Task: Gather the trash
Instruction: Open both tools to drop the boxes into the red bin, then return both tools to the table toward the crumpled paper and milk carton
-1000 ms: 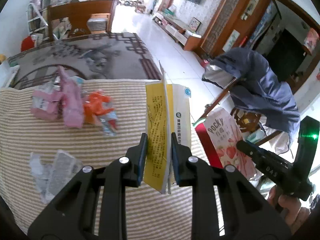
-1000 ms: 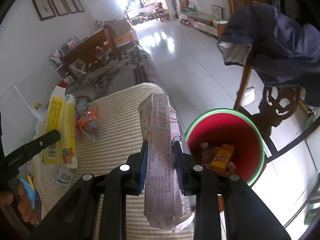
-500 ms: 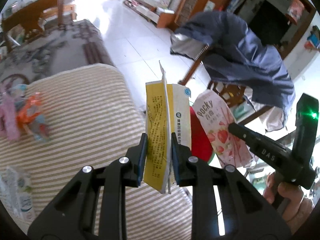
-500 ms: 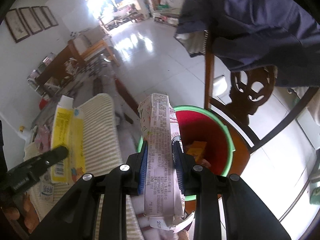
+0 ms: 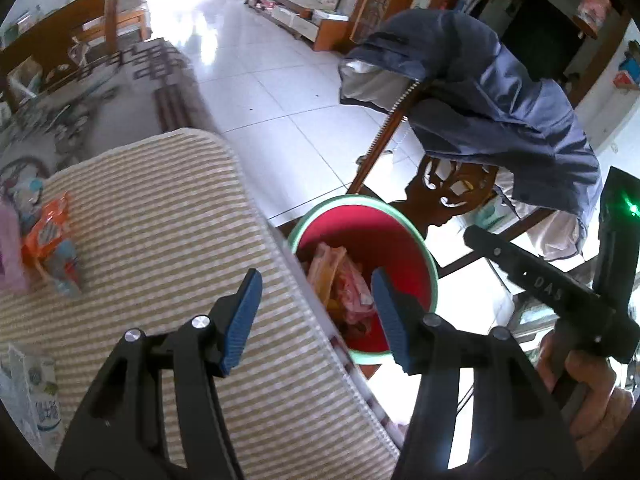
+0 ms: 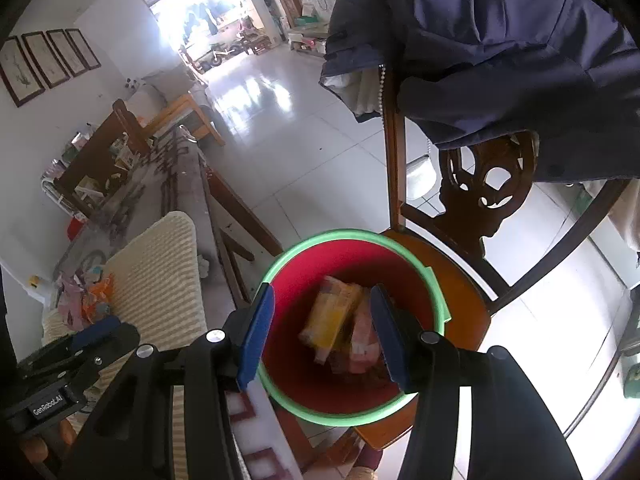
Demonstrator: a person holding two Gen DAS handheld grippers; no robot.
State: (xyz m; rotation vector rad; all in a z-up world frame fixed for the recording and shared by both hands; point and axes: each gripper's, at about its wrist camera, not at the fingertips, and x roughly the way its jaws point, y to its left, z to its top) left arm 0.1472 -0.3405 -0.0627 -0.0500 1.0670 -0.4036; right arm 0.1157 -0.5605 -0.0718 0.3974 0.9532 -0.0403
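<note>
**Both grippers empty over the bin**

Above the round red plastic bin with the green rim (image 6: 434, 280), hanging with jaws spread wide and nothing between the blue pads: the right gripper (image 6: 322, 330), centred over the opening, probably so anything let go falls straight in. Lying at the bottom, a flat yellow carton (image 6: 330, 318) beside a pink printed snack box (image 6: 362, 350), both well inside the wall.

Hovering at the edge of the beige striped cloth-covered table (image 5: 160, 216), likewise gaping and empty: the left gripper (image 5: 316, 316), its right pad over the bin, its left pad over the cloth. Sitting on the orange seat of a carved dark wooden chair (image 6: 486, 184), just beside the table edge: the bin, within short reach of both hands. Draping over the chair back, a navy blue jacket (image 5: 492, 108).

Remaining on the far left of the cloth, well apart from the bin: a crumpled orange wrapper (image 5: 48, 232), a pink packet (image 5: 8, 252) at the frame edge, and a pale printed packet (image 5: 36, 396) nearer. Judging the collecting only partly done, with the wrappers calling for a swing back across the table.
</note>
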